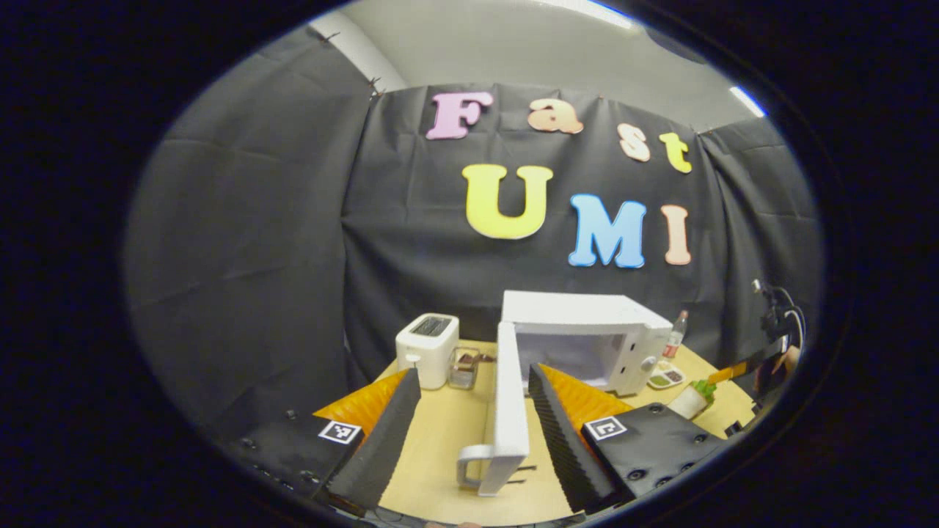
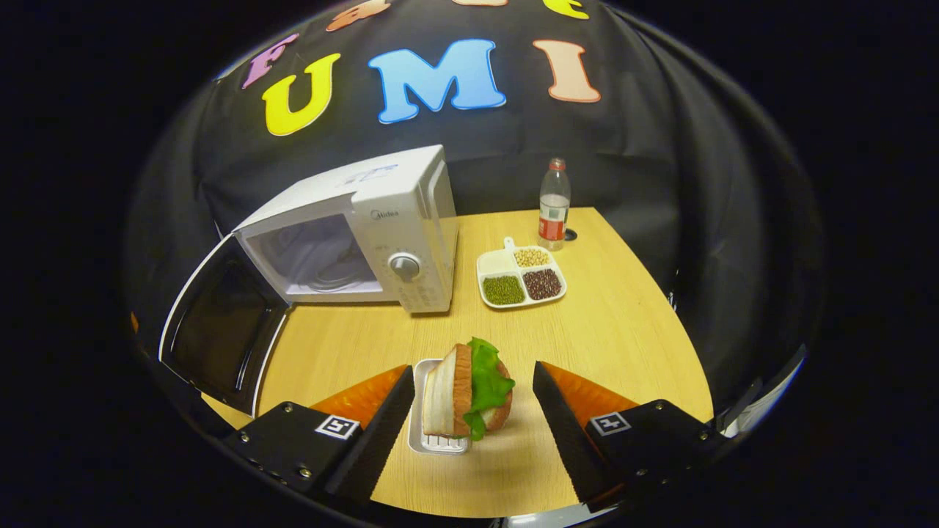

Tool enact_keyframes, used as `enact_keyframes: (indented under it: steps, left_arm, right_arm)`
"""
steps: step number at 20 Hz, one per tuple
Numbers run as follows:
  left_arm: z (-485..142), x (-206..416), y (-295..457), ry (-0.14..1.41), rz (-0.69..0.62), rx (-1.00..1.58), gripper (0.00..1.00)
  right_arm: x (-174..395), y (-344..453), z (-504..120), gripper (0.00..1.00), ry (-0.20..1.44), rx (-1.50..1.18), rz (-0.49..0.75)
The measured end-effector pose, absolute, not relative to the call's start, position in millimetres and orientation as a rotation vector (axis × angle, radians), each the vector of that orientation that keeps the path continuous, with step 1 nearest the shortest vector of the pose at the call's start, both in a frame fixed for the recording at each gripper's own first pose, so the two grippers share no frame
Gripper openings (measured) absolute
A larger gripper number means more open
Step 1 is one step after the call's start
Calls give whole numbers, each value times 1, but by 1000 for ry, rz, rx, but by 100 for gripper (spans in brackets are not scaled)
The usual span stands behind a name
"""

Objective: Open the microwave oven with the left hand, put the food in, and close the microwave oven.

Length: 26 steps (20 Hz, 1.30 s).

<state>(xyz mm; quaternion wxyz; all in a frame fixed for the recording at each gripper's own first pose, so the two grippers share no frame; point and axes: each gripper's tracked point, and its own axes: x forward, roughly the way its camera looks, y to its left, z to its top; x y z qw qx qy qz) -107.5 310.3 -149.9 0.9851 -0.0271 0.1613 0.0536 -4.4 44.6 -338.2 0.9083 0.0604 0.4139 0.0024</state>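
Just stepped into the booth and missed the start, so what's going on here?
A person is loading a microwave on the table. Its door is swung wide open, sitting between the fingers of the open left hand-held gripper. The right hand-held gripper, also open, is lined up around the sandwich on its small tray, not yet gripping. The food is not inside.
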Motion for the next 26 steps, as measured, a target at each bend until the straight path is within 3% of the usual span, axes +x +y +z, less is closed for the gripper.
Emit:
enact_keyframes:
  steps: [5,8,9,11,13,15,16,18,19,20,22,23,24,26]
  left_arm:
    - [-88,-52,227,191,29,-43,96]
    - [-85,-30,183,182,2,-51,98]
    - [-85,-26,172,183,-4,-55,94]
    - [-84,-19,155,191,-4,-51,97]
    - [-87,-18,145,212,5,-37,97]
    - [-87,-19,140,232,23,-22,97]
    - [-88,-20,138,242,34,-16,97]
    - [-83,-24,135,238,51,-9,97]
    - [-81,-24,133,235,53,-9,97]
    - [-82,-25,130,235,49,-12,97]
    - [-83,-23,125,228,30,-17,97]
    - [-82,-21,125,223,19,-22,97]
    - [-82,-19,124,218,3,-28,94]
    - [-86,-14,123,212,-47,-19,98]
  right_arm:
    - [-8,43,-377,98,958,260,45]
    - [-10,47,-396,98,1016,300,83]
    - [-10,48,-402,96,1030,306,91]
    - [-9,50,-408,81,1058,327,113]
    - [-11,54,-416,86,1102,368,129]
    - [-11,59,-419,78,1136,417,154]
    - [-8,66,-422,72,1141,451,184]
    - [-9,70,-415,47,1175,472,212]
    - [-9,67,-412,47,1171,468,211]
    - [-6,66,-409,33,1178,471,209]
    - [-8,68,-403,33,1173,490,212]
    - [-9,68,-397,27,1161,507,210]
    - [-8,70,-390,33,1145,520,209]
    - [-7,74,-372,33,1099,536,199]
